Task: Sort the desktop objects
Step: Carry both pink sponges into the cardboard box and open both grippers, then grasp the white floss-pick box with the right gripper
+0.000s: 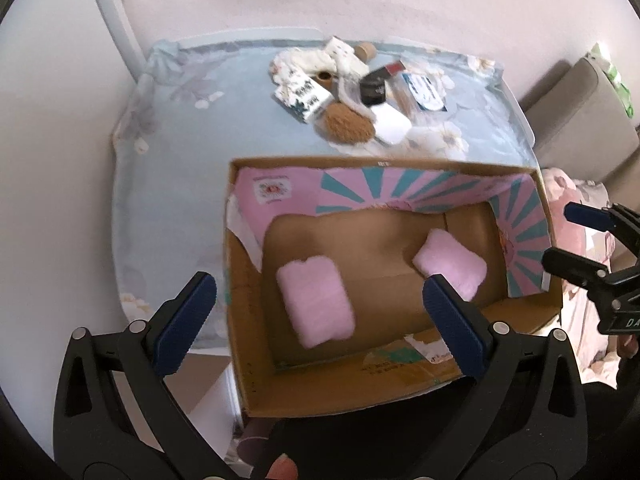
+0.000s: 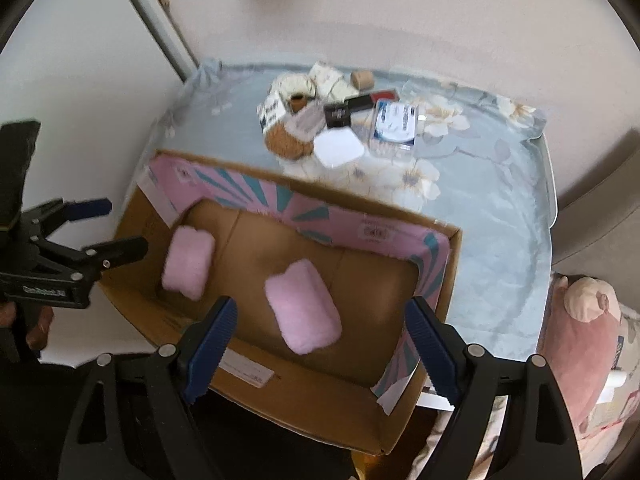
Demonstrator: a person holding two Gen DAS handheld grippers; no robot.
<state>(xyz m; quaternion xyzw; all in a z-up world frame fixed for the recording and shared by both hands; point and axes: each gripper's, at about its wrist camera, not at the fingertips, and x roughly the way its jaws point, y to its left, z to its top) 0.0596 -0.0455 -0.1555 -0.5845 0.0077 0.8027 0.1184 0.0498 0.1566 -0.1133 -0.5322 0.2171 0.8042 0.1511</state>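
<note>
An open cardboard box (image 1: 240, 320) with pink and teal inner flaps stands at the near edge of the table. Two fluffy pink pads lie on its floor: one (image 1: 316, 302) towards the left, one (image 1: 450, 266) towards the right. My left gripper (image 1: 320, 284) hangs open over the left pad, apart from it. In the right wrist view my right gripper (image 2: 320, 304) hangs open over the right pad (image 2: 302, 306), with nothing pressed between its fingers. The left gripper (image 2: 126, 226) shows there at the box's left side.
A pile sits at the table's far side: a white printed box (image 1: 306, 98), a brown fluffy round (image 1: 348, 122), a white pad (image 1: 390, 122), a black box (image 1: 374, 88), a blue-white packet (image 1: 424, 92). A floral blue cloth (image 1: 172, 200) covers the table. A pink plush toy (image 2: 580, 320) lies to the right.
</note>
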